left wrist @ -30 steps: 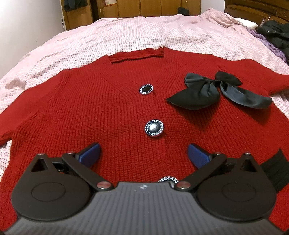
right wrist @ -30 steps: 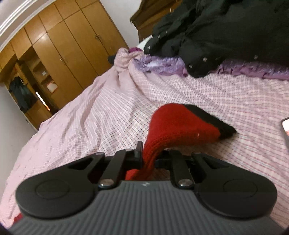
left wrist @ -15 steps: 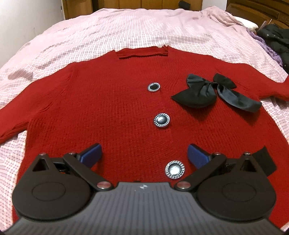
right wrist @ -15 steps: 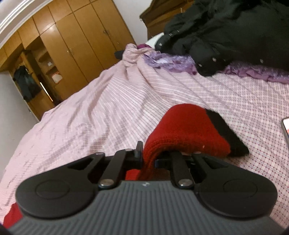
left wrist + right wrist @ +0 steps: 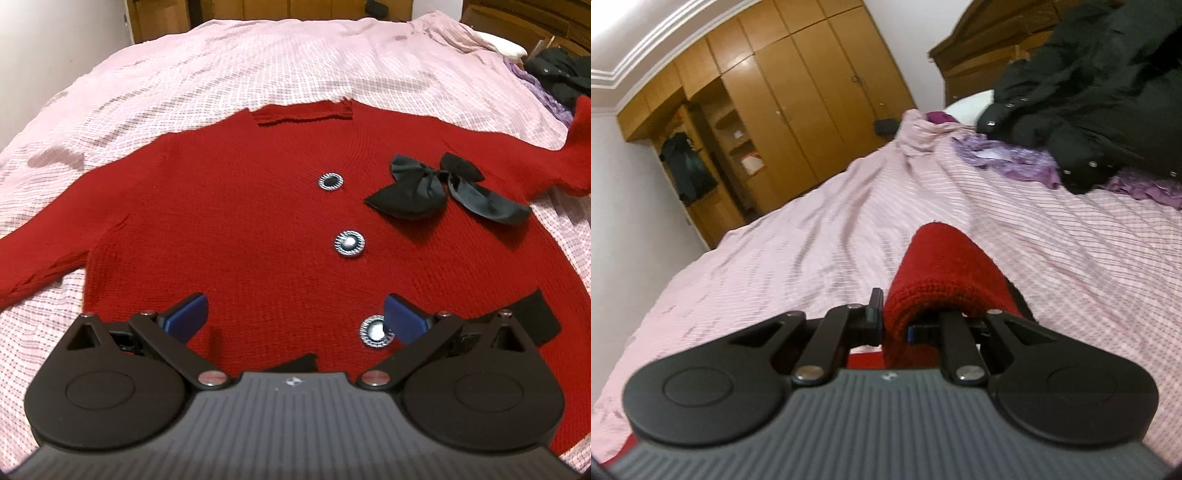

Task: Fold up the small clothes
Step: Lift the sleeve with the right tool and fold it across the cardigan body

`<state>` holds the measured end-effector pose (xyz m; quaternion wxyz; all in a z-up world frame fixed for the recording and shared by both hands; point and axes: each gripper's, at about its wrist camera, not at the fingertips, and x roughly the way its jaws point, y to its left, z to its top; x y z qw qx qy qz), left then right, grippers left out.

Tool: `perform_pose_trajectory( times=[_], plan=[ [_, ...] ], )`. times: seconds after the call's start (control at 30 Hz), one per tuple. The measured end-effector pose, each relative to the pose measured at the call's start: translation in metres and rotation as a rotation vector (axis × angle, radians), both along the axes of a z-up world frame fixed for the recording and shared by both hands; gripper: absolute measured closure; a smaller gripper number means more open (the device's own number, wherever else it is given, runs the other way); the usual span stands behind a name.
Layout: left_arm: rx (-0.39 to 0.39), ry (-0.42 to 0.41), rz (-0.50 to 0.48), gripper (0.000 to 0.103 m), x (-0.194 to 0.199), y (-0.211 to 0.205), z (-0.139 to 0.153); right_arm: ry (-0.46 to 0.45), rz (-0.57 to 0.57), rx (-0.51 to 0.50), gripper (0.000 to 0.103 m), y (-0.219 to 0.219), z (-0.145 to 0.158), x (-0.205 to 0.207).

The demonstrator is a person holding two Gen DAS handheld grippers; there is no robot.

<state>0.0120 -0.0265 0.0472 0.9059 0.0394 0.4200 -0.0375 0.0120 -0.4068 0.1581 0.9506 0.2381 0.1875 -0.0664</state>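
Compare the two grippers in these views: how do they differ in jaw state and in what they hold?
The left gripper has its jaws wide apart with nothing between them, hanging above the red cardigan. The right gripper has its jaws nearly closed, pinching the cardigan's sleeve, which is lifted off the pink bedspread. Both share the same black linkage arms and grey ribbed body.
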Motion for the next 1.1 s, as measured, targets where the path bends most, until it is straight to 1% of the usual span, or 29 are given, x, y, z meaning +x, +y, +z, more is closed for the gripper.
perform_pose_trajectory(
  times=[0.27, 0.4, 0.5, 0.63, 0.7, 0.8, 0.83, 0.93, 1.1],
  plan=[
    [0.001, -0.020, 0.049, 0.000, -0.004, 0.026, 0.006, -0.040, 0.074, -0.007, 0.089, 0.046, 0.017, 0.010],
    [0.035, -0.051, 0.080, 0.000, -0.009, 0.042, 0.010, -0.055, 0.130, -0.028, 0.089, 0.079, 0.025, 0.021],
    [0.035, -0.064, 0.103, 0.000, -0.012, 0.055, 0.014, -0.066, 0.165, -0.038, 0.089, 0.108, 0.030, 0.027],
    [0.032, -0.082, 0.150, 0.000, -0.013, 0.076, 0.016, -0.077, 0.214, 0.037, 0.089, 0.147, 0.030, 0.032],
    [0.022, -0.085, 0.176, 0.000, -0.014, 0.089, 0.016, -0.086, 0.244, 0.033, 0.089, 0.169, 0.027, 0.036],
    [0.005, -0.091, 0.214, 0.000, -0.016, 0.106, 0.016, -0.096, 0.278, -0.014, 0.089, 0.207, 0.015, 0.039],
    [0.000, -0.092, 0.227, 0.000, -0.017, 0.111, 0.016, -0.083, 0.291, -0.015, 0.089, 0.218, 0.008, 0.042],
    [-0.023, -0.088, 0.256, 0.000, -0.018, 0.125, 0.014, -0.017, 0.348, -0.001, 0.089, 0.252, -0.018, 0.048],
    [-0.036, -0.085, 0.278, 0.000, -0.023, 0.140, 0.009, 0.096, 0.447, -0.038, 0.088, 0.295, -0.063, 0.048]
  ],
)
